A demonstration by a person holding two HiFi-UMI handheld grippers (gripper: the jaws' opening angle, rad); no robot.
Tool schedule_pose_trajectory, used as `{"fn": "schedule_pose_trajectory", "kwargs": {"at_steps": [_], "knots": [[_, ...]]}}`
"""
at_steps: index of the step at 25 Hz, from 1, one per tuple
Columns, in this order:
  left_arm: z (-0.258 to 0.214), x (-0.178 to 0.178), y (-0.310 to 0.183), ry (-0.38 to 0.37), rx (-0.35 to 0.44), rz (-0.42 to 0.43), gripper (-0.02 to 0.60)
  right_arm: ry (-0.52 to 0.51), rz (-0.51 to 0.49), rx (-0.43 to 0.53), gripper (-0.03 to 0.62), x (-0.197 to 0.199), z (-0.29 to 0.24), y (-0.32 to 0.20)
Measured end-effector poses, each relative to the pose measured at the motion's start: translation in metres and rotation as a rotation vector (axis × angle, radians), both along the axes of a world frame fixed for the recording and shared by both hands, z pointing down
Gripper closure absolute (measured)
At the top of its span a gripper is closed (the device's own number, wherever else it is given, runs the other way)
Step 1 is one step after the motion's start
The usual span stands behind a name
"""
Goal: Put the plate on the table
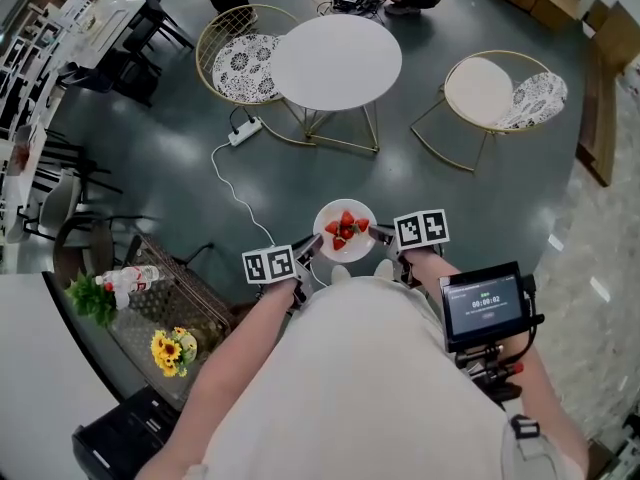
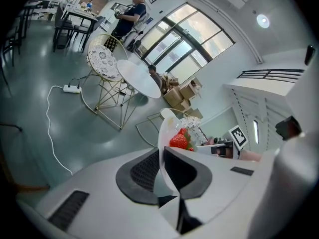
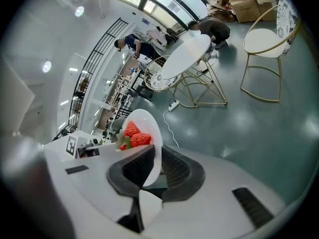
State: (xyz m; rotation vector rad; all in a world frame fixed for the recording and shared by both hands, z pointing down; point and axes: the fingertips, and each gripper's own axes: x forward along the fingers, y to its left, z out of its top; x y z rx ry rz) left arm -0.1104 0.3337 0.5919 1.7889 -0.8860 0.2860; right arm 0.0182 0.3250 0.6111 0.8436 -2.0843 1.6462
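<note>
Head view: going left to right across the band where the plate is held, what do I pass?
Bottle → left tool → plate → right tool → screen.

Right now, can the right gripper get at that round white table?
Probably not from here. The right gripper and left gripper are both shut on the plate of strawberries, and the table stands well ahead across the floor. Nothing blocks the way; walking closer should do it.
</note>
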Motion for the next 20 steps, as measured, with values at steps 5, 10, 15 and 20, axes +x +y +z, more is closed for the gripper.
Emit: {"fn": "schedule_pose_trajectory", "kwargs": {"at_steps": [5, 10, 15, 20], "knots": [[0.006, 0.004, -0.005, -0.009, 0.013, 0.012, 0.549, -0.007, 0.014, 0.019, 0.548, 0.004, 0.005, -0.006], [-0.004, 0.025, -0.025, -0.018, 0.030, 0.019, 0.549, -0.020, 0.029, 0.032, 0.548, 0.026, -0.005, -0.021], [-0.014, 0.056, -0.040, -0.024, 0.036, 0.024, 0.549, -0.029, 0.029, 0.038, 0.548, 0.056, -0.015, -0.036], [-0.016, 0.066, -0.051, -0.022, 0.026, 0.021, 0.549, -0.032, 0.028, 0.032, 0.548, 0.067, -0.016, -0.047]]}}
